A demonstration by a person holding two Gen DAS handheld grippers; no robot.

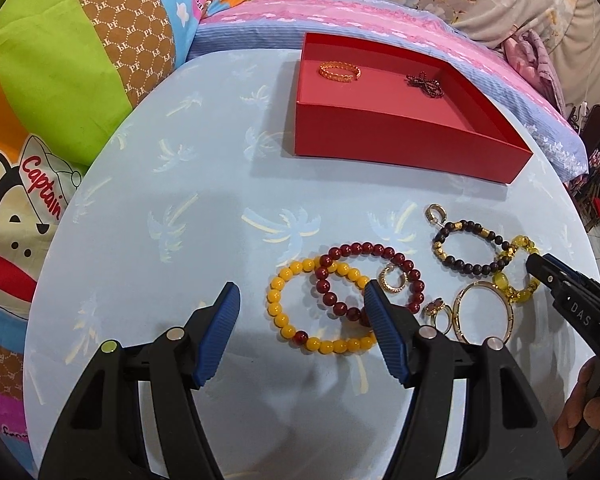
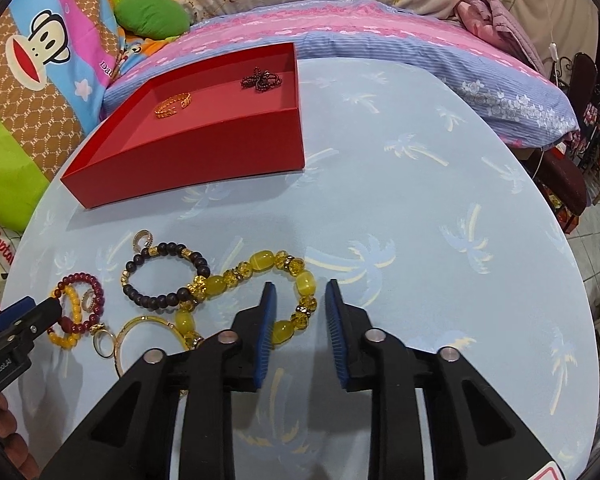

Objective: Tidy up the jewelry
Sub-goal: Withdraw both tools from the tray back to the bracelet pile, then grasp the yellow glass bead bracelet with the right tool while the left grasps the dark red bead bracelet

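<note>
A red box at the back of the table holds a gold bangle and a dark beaded piece. Loose jewelry lies in front: an orange-yellow bead bracelet, a dark red bead bracelet, a black-and-gold bead bracelet, a yellow glass bracelet, a gold bangle and small rings. My left gripper is open over the orange-yellow bracelet. My right gripper is open around the yellow glass bracelet's right side.
The round table has a light blue cloth with palm prints. A bed with pink and blue bedding and colourful monkey-print pillows lies behind it. Chairs and a tiled floor are at the right.
</note>
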